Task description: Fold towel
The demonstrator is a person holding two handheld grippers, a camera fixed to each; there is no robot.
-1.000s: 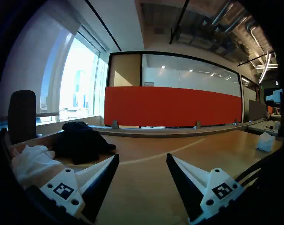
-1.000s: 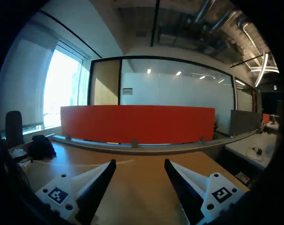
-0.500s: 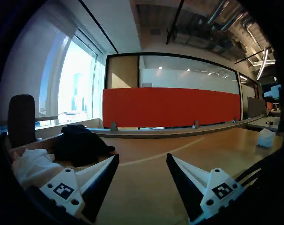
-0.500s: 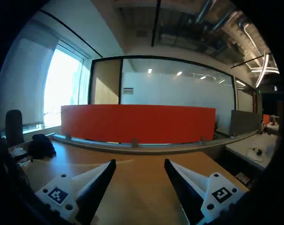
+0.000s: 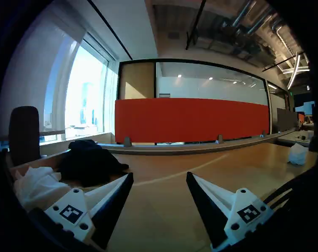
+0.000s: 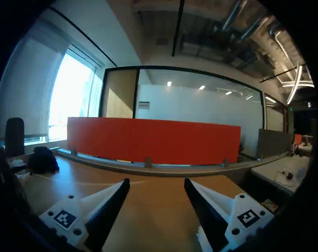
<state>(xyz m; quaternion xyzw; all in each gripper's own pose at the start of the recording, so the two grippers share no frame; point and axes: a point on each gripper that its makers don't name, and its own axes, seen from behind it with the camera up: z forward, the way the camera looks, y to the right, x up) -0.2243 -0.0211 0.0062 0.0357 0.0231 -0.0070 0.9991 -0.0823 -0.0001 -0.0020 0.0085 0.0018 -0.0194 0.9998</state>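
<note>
Right gripper [image 6: 156, 180] had tipped slightly upward; its fingers and those of the left gripper [image 5: 159, 174] stood spread, empty, over the tan wooden bench [image 5: 243, 164], crumpled white towel [image 5: 37, 185] at the latter's left, just beside a black cloth heap [image 5: 89, 161].

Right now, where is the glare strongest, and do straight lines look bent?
Left gripper view: the window is largely washed out, and the black cloth shows almost no detail. Right gripper view: the window glares to plain white, and the red partition bows along its top edge from fisheye distortion.
</note>
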